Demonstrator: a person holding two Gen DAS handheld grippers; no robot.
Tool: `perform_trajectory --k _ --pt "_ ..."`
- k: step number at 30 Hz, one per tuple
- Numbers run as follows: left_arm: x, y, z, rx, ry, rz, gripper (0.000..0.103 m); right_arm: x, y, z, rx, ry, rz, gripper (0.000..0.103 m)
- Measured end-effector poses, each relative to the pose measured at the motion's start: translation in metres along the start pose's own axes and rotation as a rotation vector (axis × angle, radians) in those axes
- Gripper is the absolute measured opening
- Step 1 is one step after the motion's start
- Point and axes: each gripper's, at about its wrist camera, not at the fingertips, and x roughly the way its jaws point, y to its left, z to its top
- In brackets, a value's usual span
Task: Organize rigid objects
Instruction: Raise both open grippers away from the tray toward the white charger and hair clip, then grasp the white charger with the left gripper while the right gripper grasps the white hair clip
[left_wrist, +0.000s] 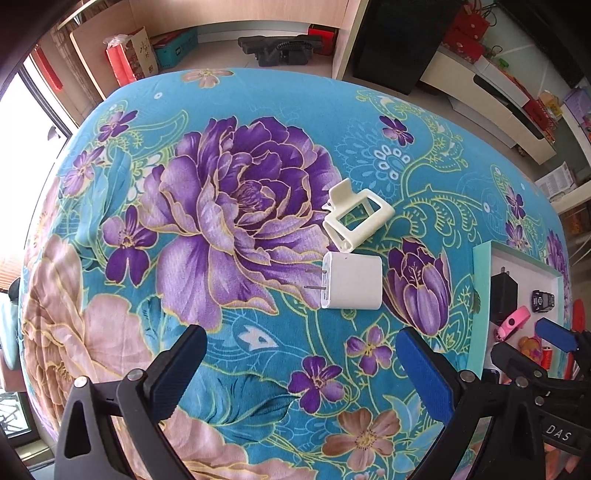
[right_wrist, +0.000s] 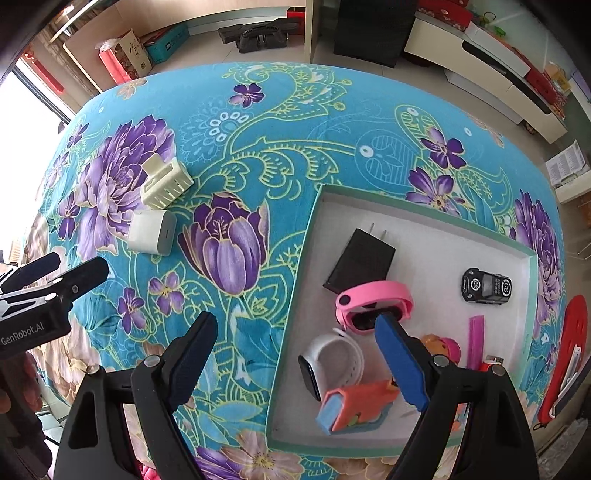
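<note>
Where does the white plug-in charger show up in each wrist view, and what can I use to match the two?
Left wrist: the white charger lies on the floral cloth just right of centre, prongs pointing left.
Right wrist: the same charger sits at mid-left, its port end facing the camera.
Shared landmark: the cream hair clip lies just beyond it in both views.
</note>
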Motion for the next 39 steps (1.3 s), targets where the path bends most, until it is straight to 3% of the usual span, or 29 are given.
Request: perform_trajectory --k 6,10,14,20,22,24,31,39 --pt "0.019 -0.009 0.007 0.017 0.011 -0.003 0.102 0.013 0.004 0.015 -0.012 0.007 -0.002 0.088" --pt "0.031 -0.016 0.011 0.026 0.025 -0.015 0.092 0.018 0.004 0.02 -0.018 0.011 -0.009 0.088" --pt "0.04 -0.023 0.015 0.031 0.032 -0.031 0.09 0.021 0.003 0.024 -0.02 0.013 -0.013 0.088" --pt "0.05 -0.04 0.019 0.043 0.043 -0.043 0.074 0.024 -0.002 0.029 -0.02 0.014 -0.023 0.088" --pt "0.053 -0.043 0.021 0.044 0.045 -0.041 0.064 0.025 -0.004 0.031 -0.021 0.013 -0.025 0.088" --pt "0.055 -0.044 0.022 0.043 0.049 -0.045 0.062 0.025 -0.005 0.03 -0.023 0.013 -0.028 0.088" --pt "0.05 -0.026 0.023 0.043 0.05 -0.043 0.062 0.022 0.009 0.04 -0.032 0.006 -0.038 0.088" --pt "0.038 0.031 0.031 -0.03 0.026 -0.016 0.062 0.022 0.053 0.055 -0.08 -0.019 0.004 0.088"
